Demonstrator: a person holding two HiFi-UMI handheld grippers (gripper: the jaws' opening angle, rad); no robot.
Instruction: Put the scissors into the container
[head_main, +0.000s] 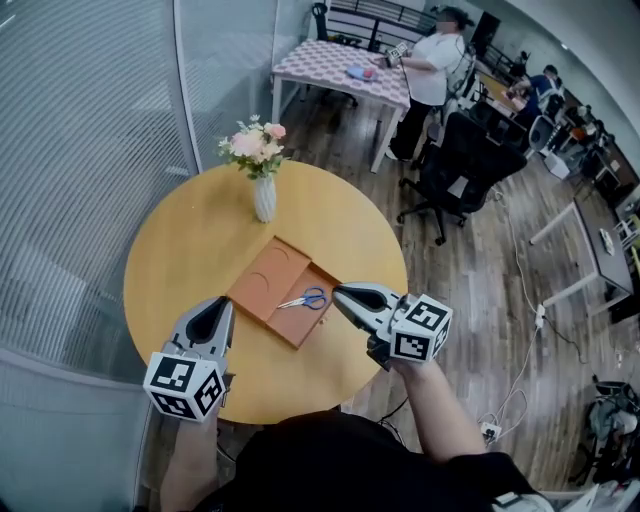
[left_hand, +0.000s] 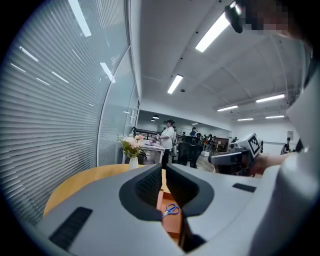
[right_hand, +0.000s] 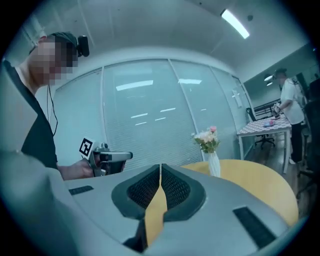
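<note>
1 scissors (head_main: 305, 298) in 1 container (head_main: 262, 280); L gripper (head_main: 222, 301) & R gripper (head_main: 338, 291) jaws both closed, empty.

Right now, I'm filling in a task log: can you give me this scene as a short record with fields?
surface: round yellow table
container: flat orange-brown container near the table's middle
scissors: blue-handled scissors lying flat inside the container, in the section beside the one with round recesses
left gripper: left gripper with jaws together, holding nothing, over the table beside the container
right gripper: right gripper with jaws together, holding nothing, tip close to the scissors' handles
other: white vase of flowers standing behind the container
task state: scissors are in the container
</note>
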